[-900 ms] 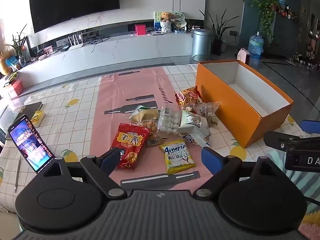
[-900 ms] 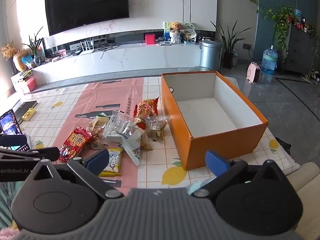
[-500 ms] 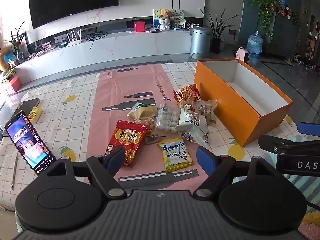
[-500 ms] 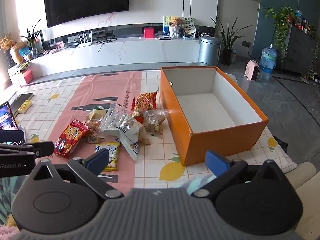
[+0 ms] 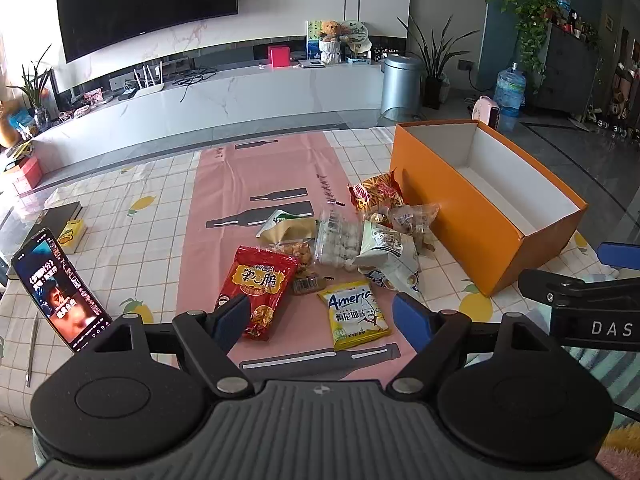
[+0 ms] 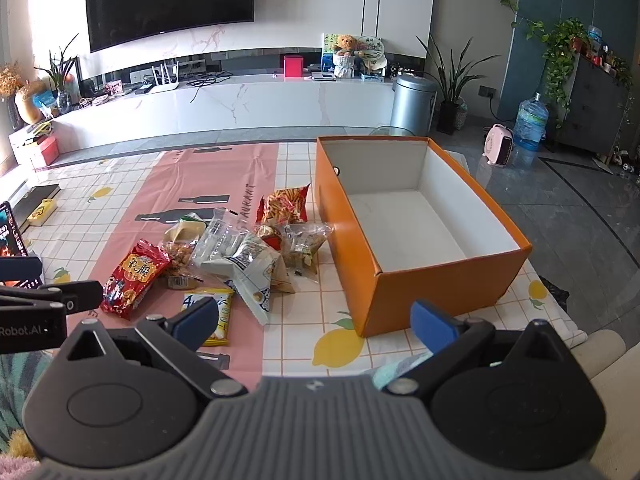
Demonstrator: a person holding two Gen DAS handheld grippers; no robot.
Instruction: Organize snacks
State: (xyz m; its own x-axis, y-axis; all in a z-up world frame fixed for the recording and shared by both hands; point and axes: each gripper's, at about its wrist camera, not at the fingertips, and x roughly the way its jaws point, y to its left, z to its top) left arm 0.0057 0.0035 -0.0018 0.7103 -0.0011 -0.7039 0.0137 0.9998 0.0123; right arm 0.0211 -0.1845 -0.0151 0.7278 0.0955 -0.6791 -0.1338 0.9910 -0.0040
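A pile of snack packets lies on the table left of an open, empty orange box [image 5: 480, 216] [image 6: 404, 280]. The pile holds a red bag [image 5: 258, 292] [image 6: 132, 280], a yellow bag [image 5: 356, 314] [image 6: 216, 312], a white bag [image 5: 390, 254] [image 6: 256, 268], a clear pack of white balls [image 5: 338, 240] and a red-orange stick snack bag [image 5: 376, 194] [image 6: 284, 208]. My left gripper [image 5: 322, 320] is open and empty, above the table's near edge before the red and yellow bags. My right gripper [image 6: 316, 322] is open and empty, near the box's front corner.
A phone [image 5: 60, 288] with a lit screen stands propped at the left. A black book and a small yellow box [image 5: 72, 232] lie behind it. A pen [image 5: 32, 348] lies at the left edge. A TV console and a metal bin [image 5: 400, 80] stand beyond the table.
Both grippers have drifted slightly. The left one's jaws have narrowed a little but stay open. Nothing on the table has moved.
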